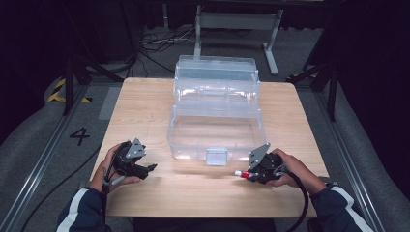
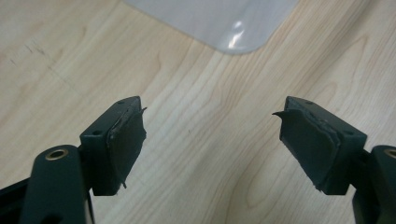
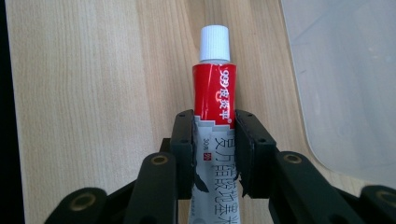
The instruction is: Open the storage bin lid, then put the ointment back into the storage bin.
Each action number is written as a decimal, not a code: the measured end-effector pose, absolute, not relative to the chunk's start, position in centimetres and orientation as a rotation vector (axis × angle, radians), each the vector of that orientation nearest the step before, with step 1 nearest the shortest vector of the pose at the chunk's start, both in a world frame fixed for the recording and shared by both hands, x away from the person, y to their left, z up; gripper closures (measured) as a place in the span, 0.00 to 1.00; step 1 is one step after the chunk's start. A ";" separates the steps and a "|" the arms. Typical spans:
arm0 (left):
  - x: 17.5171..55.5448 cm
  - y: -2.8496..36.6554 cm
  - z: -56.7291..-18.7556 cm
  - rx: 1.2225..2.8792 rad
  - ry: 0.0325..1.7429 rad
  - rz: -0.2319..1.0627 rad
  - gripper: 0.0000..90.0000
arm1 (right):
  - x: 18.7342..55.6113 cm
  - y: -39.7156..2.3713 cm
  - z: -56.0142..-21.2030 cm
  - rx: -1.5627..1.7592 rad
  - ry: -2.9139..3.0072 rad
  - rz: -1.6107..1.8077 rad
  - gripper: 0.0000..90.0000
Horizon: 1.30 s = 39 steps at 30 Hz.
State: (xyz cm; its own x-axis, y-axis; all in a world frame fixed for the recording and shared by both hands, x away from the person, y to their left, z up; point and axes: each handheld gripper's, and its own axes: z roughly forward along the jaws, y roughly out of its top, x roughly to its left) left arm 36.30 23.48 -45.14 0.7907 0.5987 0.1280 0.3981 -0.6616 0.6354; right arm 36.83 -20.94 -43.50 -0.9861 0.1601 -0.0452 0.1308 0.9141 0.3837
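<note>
Right gripper (image 1: 247,174) sits at the table's 5 o'clock, its jaws clamped on a red-and-white ointment tube (image 3: 215,107). In the right gripper view the white screw cap (image 3: 215,43) points to 12 o'clock, clear of the pads, and the tube body runs back between them. In the high view the cap end points toward 9 o'clock, just in front of the clear plastic tool box (image 1: 216,137). The box stands open at table centre, its tiered trays stepped back toward 12 o'clock. Left gripper (image 1: 147,169) is at 7 o'clock, jaws spread wide with nothing between them, above the bare wooden table (image 2: 196,140); a corner of the box lies at its 12 o'clock.
</note>
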 end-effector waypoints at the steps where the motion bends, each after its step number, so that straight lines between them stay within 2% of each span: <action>1: 36.3 23.6 -45.4 2.373 0.742 0.425 0.25 | 36.9 -21.0 -43.5 0.230 3.000 0.597 0.79; 15: 36.2 24.4 -48.0 2.378 0.771 0.337 0.25 | 36.8 -21.7 -42.9 0.257 2.986 0.613 0.79; 20: 36.3 25.3 -48.7 2.296 0.815 0.262 0.25 | 36.7 -21.9 -42.5 0.255 2.973 0.627 0.79; 26: 36.2 25.5 -49.1 2.264 0.806 0.283 0.21 | 36.6 -22.4 -41.9 0.257 2.956 0.642 0.79; 39: 36.2 25.5 -49.1 2.265 0.815 0.285 0.19 | 36.3 -22.8 -40.7 0.243 2.921 0.672 0.79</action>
State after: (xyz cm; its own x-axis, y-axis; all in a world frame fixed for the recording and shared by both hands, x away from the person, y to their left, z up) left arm 36.23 25.54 -49.11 0.7778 0.6279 -0.0287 0.4734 -0.5552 0.6839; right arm 36.34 -22.81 -40.75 -0.9780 0.1861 -0.0942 0.1262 0.8876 0.4430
